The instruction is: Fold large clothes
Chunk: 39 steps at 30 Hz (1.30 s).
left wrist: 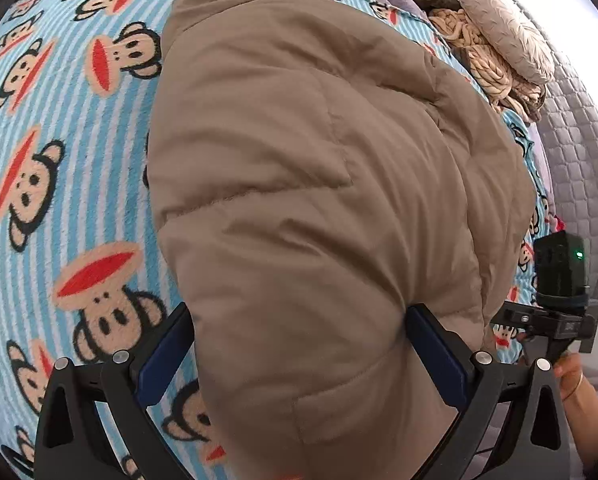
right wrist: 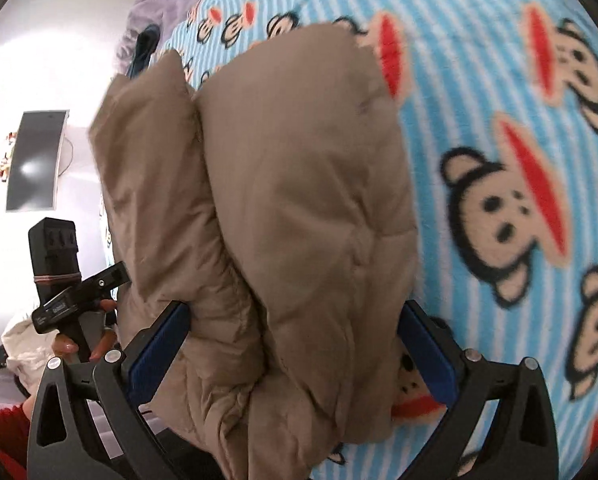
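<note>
A tan padded jacket (left wrist: 319, 168) lies bunched on a blue striped monkey-print blanket (left wrist: 59, 160). My left gripper (left wrist: 299, 320) has its blue pads on either side of a thick fold of the jacket's near end and is shut on it. In the right wrist view the jacket (right wrist: 279, 200) shows as two puffy folded lobes. My right gripper (right wrist: 295, 320) is shut on that thick bundle, one pad at each side. The right gripper's body (left wrist: 559, 300) shows at the far right of the left wrist view, and the left gripper's body (right wrist: 59, 272) at the left of the right wrist view.
A pile of cream knit and textured cushions (left wrist: 499, 48) lies at the back right of the bed. A grey quilted cover (left wrist: 579, 160) runs along the right. A monitor (right wrist: 35, 160) hangs on the wall left of the bed. The blanket (right wrist: 519, 160) spreads to the right.
</note>
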### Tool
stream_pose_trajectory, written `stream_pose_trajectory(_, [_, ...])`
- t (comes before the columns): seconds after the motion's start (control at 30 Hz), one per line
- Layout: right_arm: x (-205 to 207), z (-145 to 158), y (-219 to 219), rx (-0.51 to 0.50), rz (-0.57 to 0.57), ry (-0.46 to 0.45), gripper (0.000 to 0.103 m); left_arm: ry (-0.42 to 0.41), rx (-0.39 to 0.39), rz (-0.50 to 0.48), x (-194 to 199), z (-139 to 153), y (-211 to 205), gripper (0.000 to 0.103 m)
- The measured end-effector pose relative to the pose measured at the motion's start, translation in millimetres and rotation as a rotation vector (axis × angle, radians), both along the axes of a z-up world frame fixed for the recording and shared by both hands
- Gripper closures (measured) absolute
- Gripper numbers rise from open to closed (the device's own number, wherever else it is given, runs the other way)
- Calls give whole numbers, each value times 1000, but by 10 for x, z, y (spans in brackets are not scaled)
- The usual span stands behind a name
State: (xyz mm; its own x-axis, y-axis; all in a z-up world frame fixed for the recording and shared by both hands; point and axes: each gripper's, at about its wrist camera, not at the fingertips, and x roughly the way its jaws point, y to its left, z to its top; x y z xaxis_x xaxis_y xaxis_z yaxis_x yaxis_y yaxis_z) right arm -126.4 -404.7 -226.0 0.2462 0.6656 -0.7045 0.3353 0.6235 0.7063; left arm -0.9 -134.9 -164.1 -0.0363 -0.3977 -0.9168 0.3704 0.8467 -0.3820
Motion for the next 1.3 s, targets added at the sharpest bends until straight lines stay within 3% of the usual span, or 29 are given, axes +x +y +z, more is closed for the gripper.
stream_pose_trajectory(0.33, [316, -349, 64, 176, -3, 19, 0, 92, -103, 62, 188, -272, -10, 0])
stream_pose_trajectory(0.47, [511, -374, 139, 217, -30, 40, 0, 61, -100, 52, 167, -161, -74, 5])
stream_pose_trajectory(0.53, [544, -318, 171, 236, -34, 32, 2, 34, -110, 33, 152, -31, -97, 18])
stream_pose_trajectory(0.63, [579, -226, 196, 288, -46, 18, 7, 17, -146, 25, 148, 180, -28, 27])
stream_pose_trajectory(0.97, [1137, 433, 679, 287, 54, -119, 7, -109, -236, 8, 401, 910, 479, 27])
stream_pose_trajectory(1.3, [2158, 648, 1587, 281, 110, -180, 7, -148, -218, 67, 999, 1053, 1568, 27])
